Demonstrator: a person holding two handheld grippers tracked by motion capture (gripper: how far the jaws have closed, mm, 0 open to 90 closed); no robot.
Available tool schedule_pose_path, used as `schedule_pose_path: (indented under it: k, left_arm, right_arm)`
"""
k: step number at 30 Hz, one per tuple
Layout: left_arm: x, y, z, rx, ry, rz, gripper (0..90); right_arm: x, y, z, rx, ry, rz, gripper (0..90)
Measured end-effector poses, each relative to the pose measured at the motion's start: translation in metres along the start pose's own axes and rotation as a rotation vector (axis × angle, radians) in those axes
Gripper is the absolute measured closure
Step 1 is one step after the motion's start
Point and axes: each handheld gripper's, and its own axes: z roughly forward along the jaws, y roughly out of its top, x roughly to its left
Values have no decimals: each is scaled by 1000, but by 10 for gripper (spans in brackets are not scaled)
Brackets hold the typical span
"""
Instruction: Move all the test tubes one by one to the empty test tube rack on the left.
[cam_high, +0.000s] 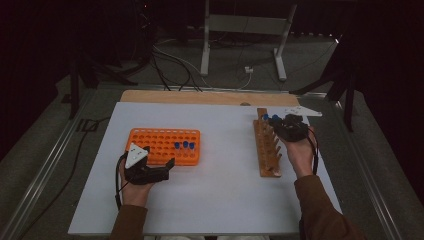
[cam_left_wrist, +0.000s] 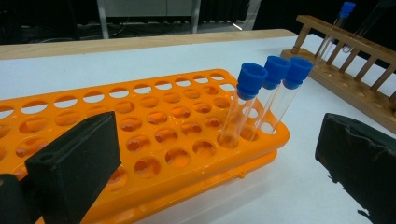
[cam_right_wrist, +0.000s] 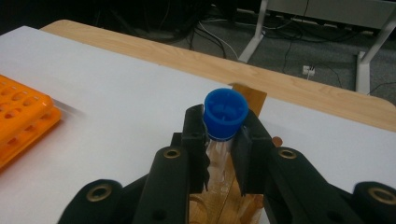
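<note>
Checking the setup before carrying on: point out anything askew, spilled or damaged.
Nothing is spilled or broken. The three capped tubes in the orange rack lean instead of standing straight. The right gripper is shut on a blue-capped tube above the wooden rack.

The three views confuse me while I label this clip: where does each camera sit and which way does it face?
High view: above the table, looking forward and down; both forearms.
Left gripper view: behind open jaws, facing the orange rack.
Right gripper view: along the right gripper, shut on a blue-capped tube over the wooden rack.
Shared: both racks.
</note>
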Motion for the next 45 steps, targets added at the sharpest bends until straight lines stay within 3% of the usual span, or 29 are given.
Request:
schedule_pose_path:
  k: [10,19,25,45]
  left_arm:
    - [-1,0,0,-2,-1,4,9]
    - [-3,2,-1,-4,-5,18,9]
    - [-6,3,-1,-11,-11,33,9]
    - [-19,8,-2,-28,-43,73,9]
  right_arm:
    - [6,10,-14,-39,10,-23,771]
    - [20,15,-23,-64,67,-40,771]
    - [34,11,-23,-60,116,-50,771]
    - [91,6,-25,-27,249,-147,770]
